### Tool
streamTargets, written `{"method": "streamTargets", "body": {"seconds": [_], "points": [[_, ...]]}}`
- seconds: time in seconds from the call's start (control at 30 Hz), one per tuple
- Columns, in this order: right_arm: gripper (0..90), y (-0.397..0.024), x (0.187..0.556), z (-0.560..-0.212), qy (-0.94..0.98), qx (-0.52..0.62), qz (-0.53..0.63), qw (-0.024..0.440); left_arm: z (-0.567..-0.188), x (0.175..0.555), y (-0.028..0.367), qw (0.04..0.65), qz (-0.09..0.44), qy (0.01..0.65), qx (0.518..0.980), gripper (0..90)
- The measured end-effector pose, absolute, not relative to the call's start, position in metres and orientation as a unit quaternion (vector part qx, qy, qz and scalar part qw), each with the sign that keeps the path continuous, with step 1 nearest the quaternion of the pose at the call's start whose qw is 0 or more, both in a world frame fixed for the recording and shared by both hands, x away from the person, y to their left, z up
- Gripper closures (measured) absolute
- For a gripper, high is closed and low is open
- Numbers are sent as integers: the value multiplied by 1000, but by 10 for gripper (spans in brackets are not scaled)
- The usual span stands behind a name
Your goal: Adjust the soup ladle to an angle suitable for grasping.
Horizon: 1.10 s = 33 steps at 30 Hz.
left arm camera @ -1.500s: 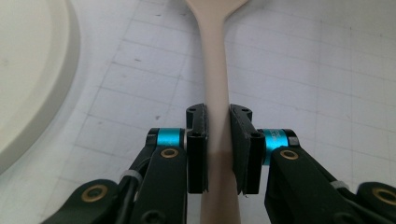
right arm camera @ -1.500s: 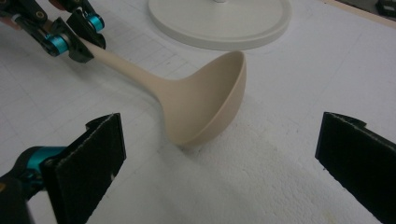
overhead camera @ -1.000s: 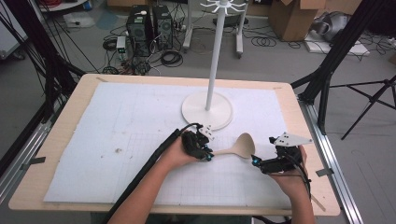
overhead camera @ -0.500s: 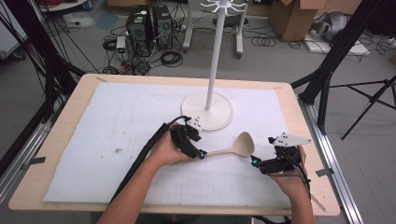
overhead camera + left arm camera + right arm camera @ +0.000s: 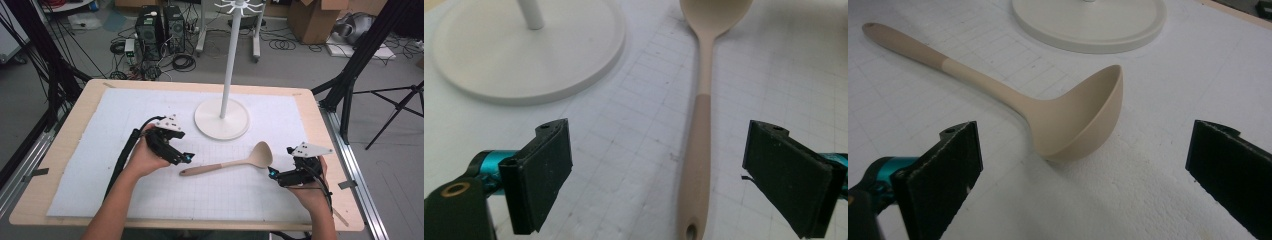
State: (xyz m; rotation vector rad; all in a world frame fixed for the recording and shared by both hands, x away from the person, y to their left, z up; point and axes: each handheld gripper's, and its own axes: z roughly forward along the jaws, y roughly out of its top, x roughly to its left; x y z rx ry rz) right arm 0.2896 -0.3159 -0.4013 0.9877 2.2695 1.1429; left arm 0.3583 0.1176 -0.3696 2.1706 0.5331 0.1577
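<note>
Ladle (image 5: 235, 162) lay flat on the white mat (image 5: 100, 130), near the stand base (image 5: 221, 119). Left gripper (image 5: 186, 158) had just been opening, nothing clamped, handle end between its jaws. Right gripper (image 5: 272, 173) gaped beside the bowl, likely poised for regrasp.

You have no lettering, label, brand, number or sign to read here: the ladle (image 5: 235, 162), the white mat (image 5: 100, 130) with its faint grid and the stand's base (image 5: 221, 118) are all bare of writing.
</note>
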Motion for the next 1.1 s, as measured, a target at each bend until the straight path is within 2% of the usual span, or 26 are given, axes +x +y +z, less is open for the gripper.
{"method": "streamTargets", "body": {"seconds": [0.17,0.43,0.57,0.8,1.1], "points": [[2,-314,290,-402,816,355,406,205,-370,352,141,448,75,226,862,58],[2,-314,290,-402,818,355,404,205,-380,335,168,481,84,225,843,43],[2,-314,291,-404,818,355,404,205,-387,333,175,470,86,237,846,16],[2,-313,291,-404,819,354,405,201,-389,331,183,475,82,237,844,16],[2,-312,292,-405,820,353,406,197,-382,331,190,467,112,247,842,16]]}}
